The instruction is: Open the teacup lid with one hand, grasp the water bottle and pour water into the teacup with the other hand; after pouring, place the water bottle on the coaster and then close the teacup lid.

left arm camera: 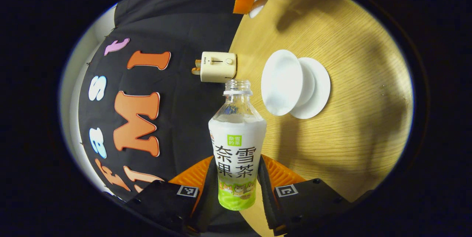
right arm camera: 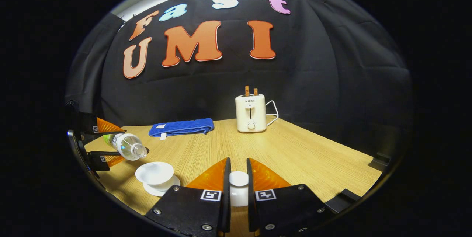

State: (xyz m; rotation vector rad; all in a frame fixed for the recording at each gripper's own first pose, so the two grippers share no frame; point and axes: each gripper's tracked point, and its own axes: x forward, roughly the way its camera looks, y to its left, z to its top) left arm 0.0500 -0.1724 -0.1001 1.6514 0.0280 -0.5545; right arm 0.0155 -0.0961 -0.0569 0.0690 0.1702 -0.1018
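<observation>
In the left gripper view, the left gripper (left arm camera: 236, 181) has its jaws pinching the water bottle (left arm camera: 237, 145) by its labelled lower body, one jaw on each side; the bottle has no cap and its open neck points toward the teacup (left arm camera: 284, 82), which sits uncovered on its saucer (left arm camera: 319, 87) on the wooden tabletop (left arm camera: 350, 137). This view also shows the bottle's label close up and the toaster (left arm camera: 217, 66) against the booth wall beyond the bottle's mouth. The right gripper view shows the same scene from farther off and level with the tabletop: there the bottle (right arm camera: 125, 145) lies tilted nearly sideways above and just left of the teacup (right arm camera: 155, 173), its mouth near the cup's rim. The right gripper (right arm camera: 238, 189) has its jaws closed on the white teacup lid (right arm camera: 238, 187), held apart from the cup. A folded blue towel (right arm camera: 181, 126) lies near the back of the tabletop, left of the toaster (right arm camera: 250, 113).
</observation>
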